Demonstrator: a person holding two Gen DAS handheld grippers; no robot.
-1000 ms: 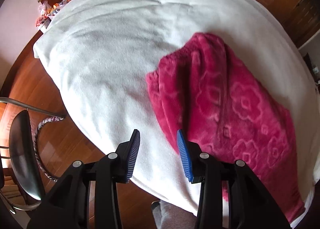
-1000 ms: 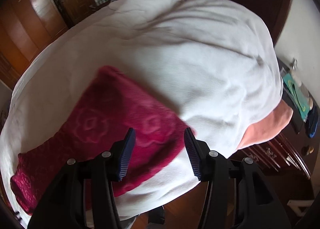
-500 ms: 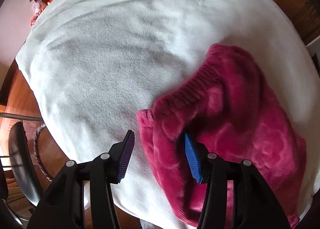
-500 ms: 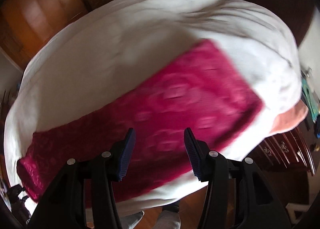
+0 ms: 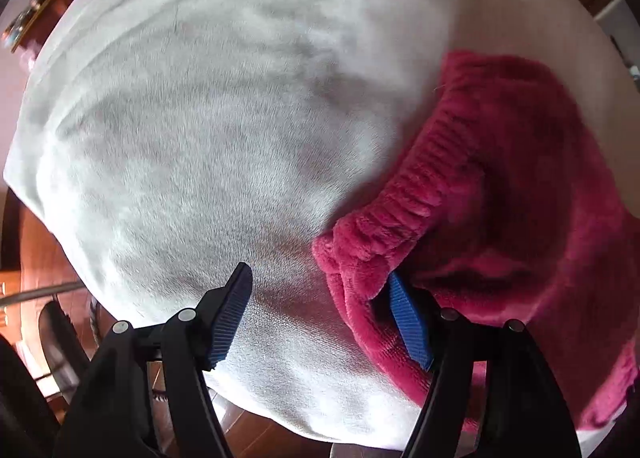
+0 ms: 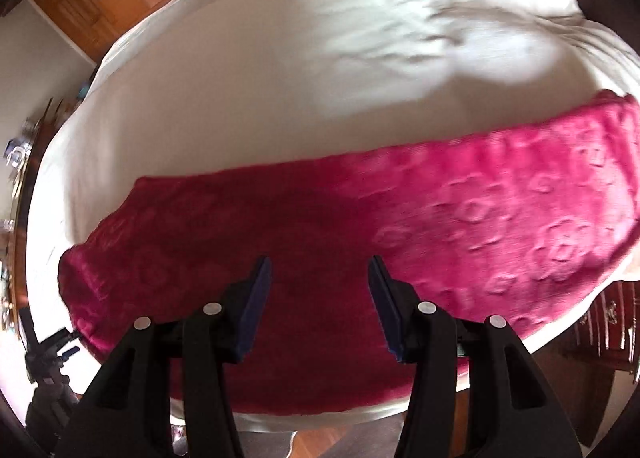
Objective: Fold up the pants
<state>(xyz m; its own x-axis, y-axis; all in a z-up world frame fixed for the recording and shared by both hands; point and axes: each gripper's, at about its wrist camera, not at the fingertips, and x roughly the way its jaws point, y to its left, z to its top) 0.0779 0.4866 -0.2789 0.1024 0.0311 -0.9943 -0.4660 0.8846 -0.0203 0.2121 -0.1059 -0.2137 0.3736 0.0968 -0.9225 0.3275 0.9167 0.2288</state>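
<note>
Pants (image 5: 520,197) of thick magenta fleece, spread on the white bed (image 5: 200,137) — soft, limp, light, likely to sag and bunch when lifted. Ribbed waistband (image 5: 400,209) just ahead of the left hand-held gripper (image 5: 320,318): jaws apart, right finger tucked into the cloth. Right hand-held gripper (image 6: 320,298) apart over mid-leg — nothing held. Best gripped at waistband and cuff. No readable labels.

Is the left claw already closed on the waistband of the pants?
No: the left claw is open, one finger tucked at the ribbed waistband of the pants, the other over the white blanket.
</note>
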